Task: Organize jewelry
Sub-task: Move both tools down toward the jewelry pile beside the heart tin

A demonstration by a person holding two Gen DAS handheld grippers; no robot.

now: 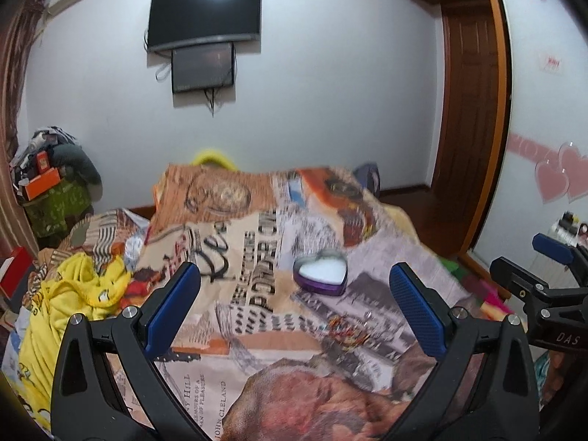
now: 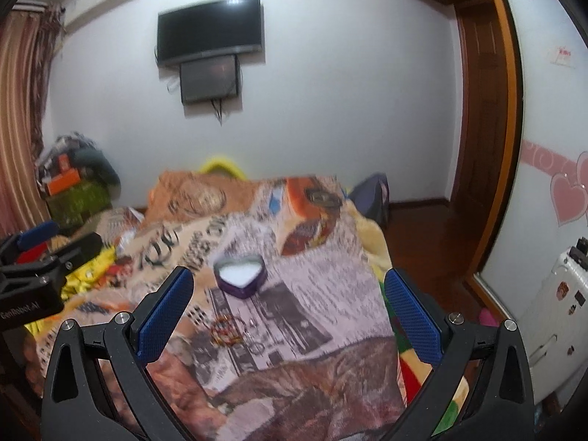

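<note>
Left gripper (image 1: 294,290): held above the bed, fingers spread wide, nothing between them.
Right gripper (image 2: 288,290): also above the bed, fingers spread wide and empty; it shows at the right edge of the left wrist view.
Heart box (image 1: 320,273): a purple heart-shaped box with a white lining, lid off, resting on the blanket ahead of both grippers.
Jewelry (image 1: 347,327): a small blurred cluster of beaded bracelets and rings lying on the blanket, nearer the cameras than the heart box and apart from it; single pieces cannot be told apart.
Blanket (image 1: 257,242): a printed spread with newspaper-style lettering, covering the bed.
Yellow garment (image 1: 70,301): crumpled at the left side of the bed.
Television (image 1: 204,14): dark screen mounted on the white wall beyond the bed.
Door (image 1: 466,103): brown wood, to the right.
</note>
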